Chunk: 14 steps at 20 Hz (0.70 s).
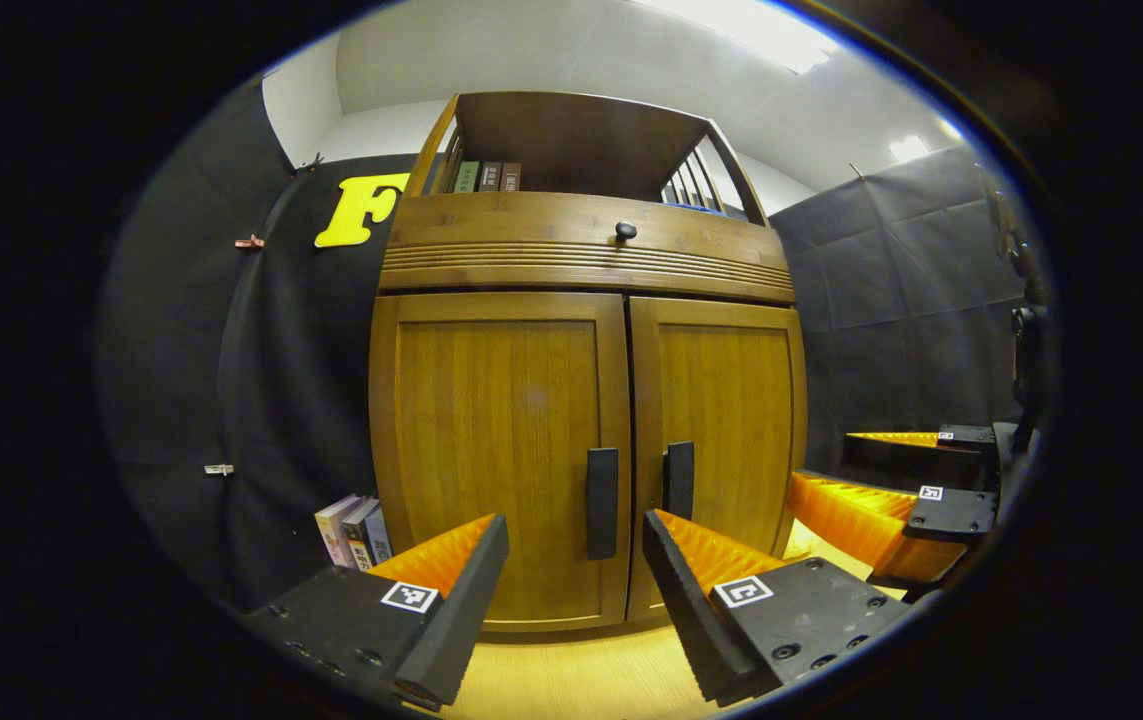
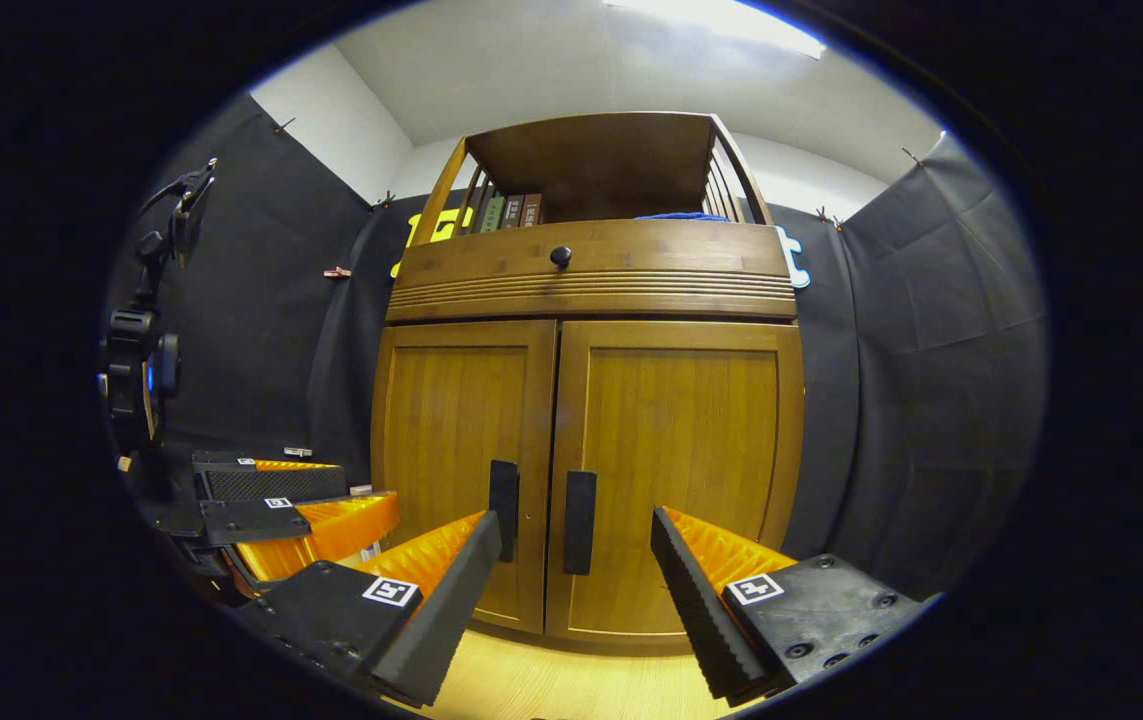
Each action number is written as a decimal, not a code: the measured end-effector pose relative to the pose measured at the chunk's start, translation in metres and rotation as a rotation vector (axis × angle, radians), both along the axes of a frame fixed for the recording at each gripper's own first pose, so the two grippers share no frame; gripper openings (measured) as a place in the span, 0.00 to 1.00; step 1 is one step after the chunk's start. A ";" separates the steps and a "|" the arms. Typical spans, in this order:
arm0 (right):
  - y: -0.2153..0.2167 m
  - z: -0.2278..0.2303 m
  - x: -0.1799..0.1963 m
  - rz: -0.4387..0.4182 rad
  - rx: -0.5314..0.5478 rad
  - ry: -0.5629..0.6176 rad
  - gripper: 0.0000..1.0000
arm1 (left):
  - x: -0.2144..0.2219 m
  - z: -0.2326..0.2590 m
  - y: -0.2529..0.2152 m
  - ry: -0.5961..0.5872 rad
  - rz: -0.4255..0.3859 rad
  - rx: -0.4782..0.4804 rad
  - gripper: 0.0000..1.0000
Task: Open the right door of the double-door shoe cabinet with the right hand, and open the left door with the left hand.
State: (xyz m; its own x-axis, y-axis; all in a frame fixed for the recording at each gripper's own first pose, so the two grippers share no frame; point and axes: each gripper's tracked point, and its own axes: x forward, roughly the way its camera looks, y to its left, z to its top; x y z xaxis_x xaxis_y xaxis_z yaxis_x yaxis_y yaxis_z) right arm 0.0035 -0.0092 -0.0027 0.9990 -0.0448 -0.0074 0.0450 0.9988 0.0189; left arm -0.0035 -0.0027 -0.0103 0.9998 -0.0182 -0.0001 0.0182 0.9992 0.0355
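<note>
Doors point(image 1: 591, 450) of amber wood, both closed (dark handles point(image 2: 579, 522)); each claw point(image 1: 571, 560) point(image 2: 576, 560) spread.

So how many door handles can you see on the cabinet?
2: left door handle at that door's inner edge, right door handle beside it across the centre seam. The drawer knob sits above.

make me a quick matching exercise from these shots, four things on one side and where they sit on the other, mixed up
Things:
1. round black knob
2. left door handle
3. row of books
4. stack of books

Places:
A. on the floor left of the shoe cabinet
B. top open shelf, left end
C. curved panel above the doors
D. inner edge of the left door

Pairs: 1-C, 2-D, 3-B, 4-A
</note>
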 end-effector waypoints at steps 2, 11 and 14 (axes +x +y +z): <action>-0.002 0.000 0.002 -0.010 0.000 -0.001 0.96 | 0.001 0.000 0.000 0.000 0.000 0.001 0.85; -0.001 -0.009 0.027 -0.016 0.018 0.011 0.95 | -0.002 0.003 0.004 -0.015 -0.007 0.002 0.88; 0.000 -0.017 0.039 -0.016 0.023 0.026 0.96 | -0.006 0.003 0.015 -0.020 0.005 0.009 0.85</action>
